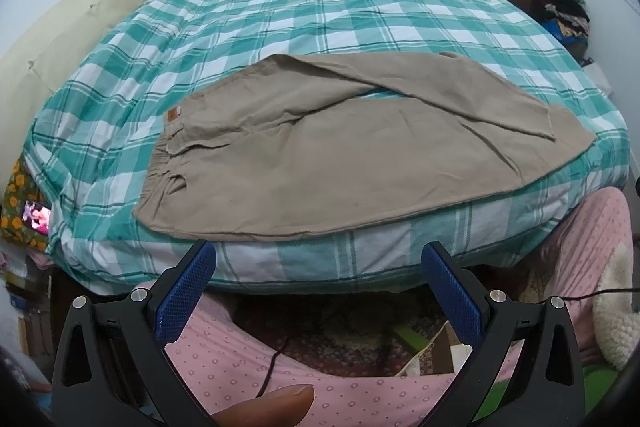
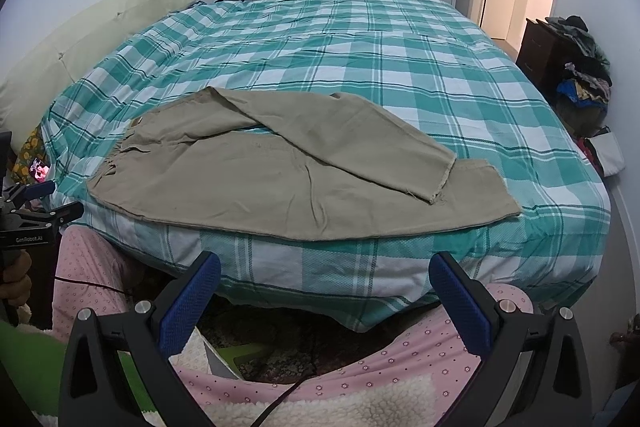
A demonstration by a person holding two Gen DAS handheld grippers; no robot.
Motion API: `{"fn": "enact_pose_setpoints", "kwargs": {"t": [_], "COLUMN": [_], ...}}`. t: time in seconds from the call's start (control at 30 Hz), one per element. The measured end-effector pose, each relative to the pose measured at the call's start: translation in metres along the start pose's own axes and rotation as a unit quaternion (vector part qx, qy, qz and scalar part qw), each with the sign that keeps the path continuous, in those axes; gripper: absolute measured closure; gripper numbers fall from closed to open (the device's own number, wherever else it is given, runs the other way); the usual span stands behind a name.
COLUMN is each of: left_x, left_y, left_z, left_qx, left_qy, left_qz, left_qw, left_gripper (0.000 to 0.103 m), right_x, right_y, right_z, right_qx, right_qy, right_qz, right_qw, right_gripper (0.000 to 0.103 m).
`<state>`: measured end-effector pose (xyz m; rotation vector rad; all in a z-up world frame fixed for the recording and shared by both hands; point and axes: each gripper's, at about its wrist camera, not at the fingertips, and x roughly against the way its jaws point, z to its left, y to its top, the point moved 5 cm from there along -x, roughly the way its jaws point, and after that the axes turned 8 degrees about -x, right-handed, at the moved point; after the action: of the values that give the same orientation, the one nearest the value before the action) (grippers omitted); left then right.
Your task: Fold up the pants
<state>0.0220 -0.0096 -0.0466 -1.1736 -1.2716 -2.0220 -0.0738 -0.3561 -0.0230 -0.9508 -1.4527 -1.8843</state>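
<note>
Khaki pants [image 1: 320, 155] [image 2: 280, 179] lie flat near the front edge of a bed with a teal and white checked cover [image 1: 320, 7] [image 2: 360, 47]. The waistband is at the left, the leg ends at the right. The far leg lies diagonally over the near leg. My left gripper [image 1: 318, 259] hangs open in front of the bed edge, below the pants, with nothing between its blue pads. My right gripper [image 2: 324, 271] is also open and empty, held off the bed edge below the legs. The left gripper [image 2: 44, 199] also shows at the left edge of the right wrist view.
A person's knees in pink patterned trousers [image 1: 240, 359] [image 2: 380, 359] sit under both grippers. A cream headboard [image 2: 100, 23] runs along the left. A dark dresser piled with clothes [image 2: 568, 59] stands at the right. A lit phone [image 1: 37, 217] lies by the bed's left corner.
</note>
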Motion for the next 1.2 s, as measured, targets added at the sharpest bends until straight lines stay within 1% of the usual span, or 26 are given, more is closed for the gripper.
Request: {"fn": "enact_pose_setpoints", "kwargs": {"t": [0.3,0.4,0.57,0.67,0.8,0.93,1.07,1.2], "left_x": [-0.003,-0.003,-0.005,-0.008,-0.008,-0.009,-0.01,-0.01], "left_y": [-0.002,0.0,0.002,0.003,0.004,0.006,0.006,0.006], "left_z": [0.001,0.001,0.001,0.005,0.01,0.015,0.021,0.02], "left_qx": [0.001,-0.002,-0.004,0.004,0.023,0.038,0.043,0.037], "left_qy": [-0.002,0.006,0.01,0.014,0.01,0.019,0.034,0.03], "left_qz": [0.006,0.003,0.0,0.002,-0.003,-0.006,-0.005,-0.007], "left_qw": [1.0,1.0,0.9999,0.9999,0.9997,0.9991,0.9985,0.9988], "left_gripper": [0.001,0.001,0.001,0.0,0.0,0.0,0.0,0.0], "right_x": [-0.004,-0.002,0.0,0.0,-0.001,-0.003,-0.004,-0.006], "right_y": [0.001,0.002,0.006,0.006,0.006,0.008,0.008,0.006], "right_z": [-0.001,-0.001,0.0,-0.001,-0.002,-0.002,-0.003,-0.006], "right_qx": [-0.005,-0.002,0.008,0.007,0.008,0.009,0.013,0.009], "right_qy": [-0.008,-0.011,-0.035,-0.04,-0.041,-0.046,-0.054,-0.057], "right_qz": [0.004,0.002,-0.001,-0.002,0.0,-0.001,-0.002,0.002], "right_qw": [1.0,1.0,0.999,0.999,0.999,0.999,0.998,0.998], "right_gripper": [0.001,0.001,0.001,0.001,0.001,0.001,0.001,0.001]}}
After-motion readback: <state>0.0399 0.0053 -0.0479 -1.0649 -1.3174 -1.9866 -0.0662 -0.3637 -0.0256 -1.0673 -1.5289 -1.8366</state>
